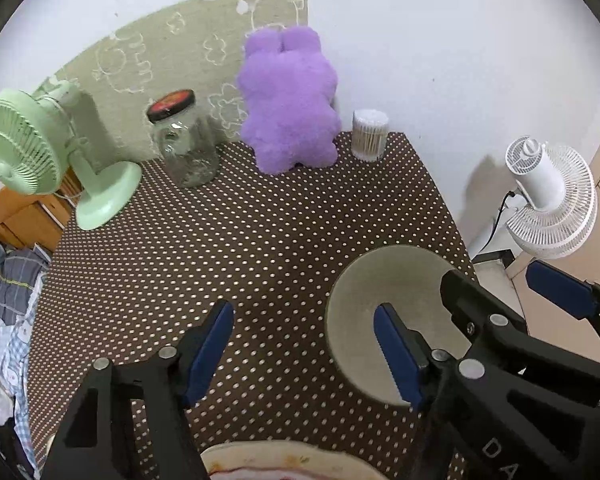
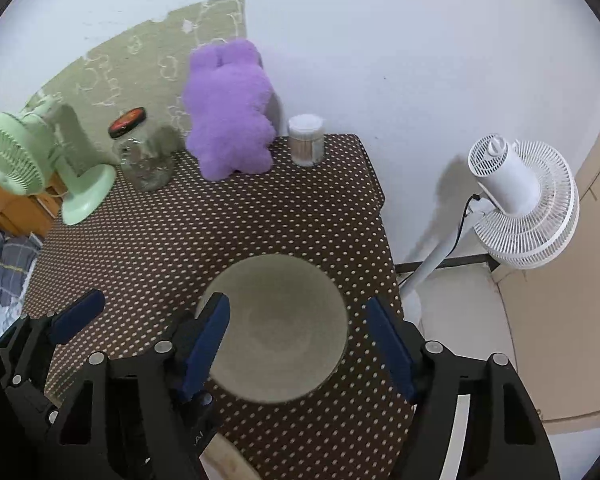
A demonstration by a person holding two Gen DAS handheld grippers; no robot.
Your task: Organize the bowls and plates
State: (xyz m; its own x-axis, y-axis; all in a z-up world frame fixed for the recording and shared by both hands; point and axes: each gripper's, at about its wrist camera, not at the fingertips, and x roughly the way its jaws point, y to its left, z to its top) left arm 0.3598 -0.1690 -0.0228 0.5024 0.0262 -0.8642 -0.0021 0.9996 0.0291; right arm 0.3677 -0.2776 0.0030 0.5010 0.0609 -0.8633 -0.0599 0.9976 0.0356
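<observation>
A grey bowl (image 2: 278,330) sits on the dotted tabletop (image 2: 220,232) near its right edge. The right gripper (image 2: 298,334) hovers over it, fingers spread wide to either side of it, holding nothing. The left gripper (image 1: 304,344) is also wide open and empty, above a plate (image 1: 284,460) at the near edge.

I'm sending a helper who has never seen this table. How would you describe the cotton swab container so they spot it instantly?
Start at the polka-dot table and go to its far edge by the white wall. Right of the purple plush toy, at the corner, stands the cotton swab container: a small clear cylinder packed with white-tipped sticks, unlike the larger, red-and-black-lidded glass jar.
</observation>
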